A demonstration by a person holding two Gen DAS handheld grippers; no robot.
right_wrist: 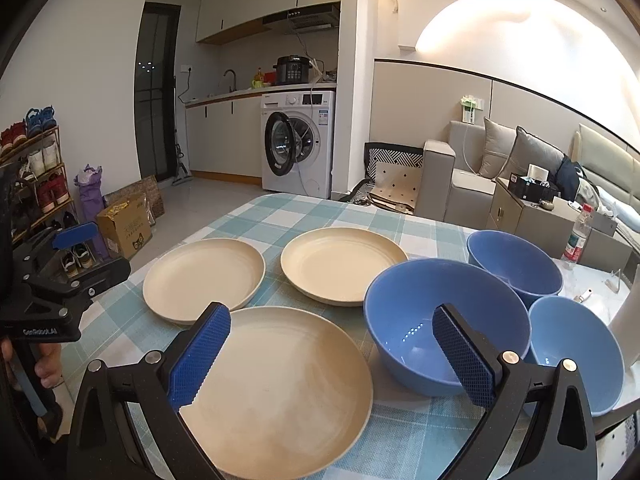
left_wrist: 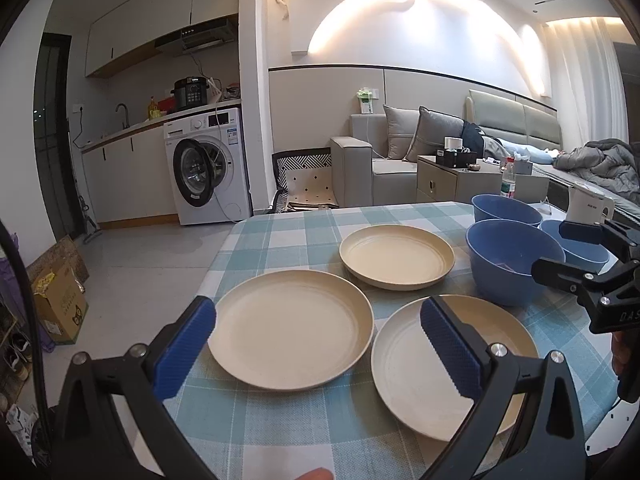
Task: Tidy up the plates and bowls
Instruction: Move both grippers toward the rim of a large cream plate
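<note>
Three cream plates (right_wrist: 276, 384) fill the frame's centre, three blue bowls (right_wrist: 444, 320) at right; we hold our left gripper (left_wrist: 318, 346) and right gripper (right_wrist: 332, 354) spread wide, empty.

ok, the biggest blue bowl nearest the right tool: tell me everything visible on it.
The big blue bowl is round and deep, matte blue, plastic or glazed by its look, with a smooth rim. It stands upright on the checked tablecloth, apparently empty apart from small light reflections inside. It sits right of the near cream plate, in front of two smaller blue bowls, very close to them; contact cannot be judged. The open right tool hovers before it, not gripping it.
</note>
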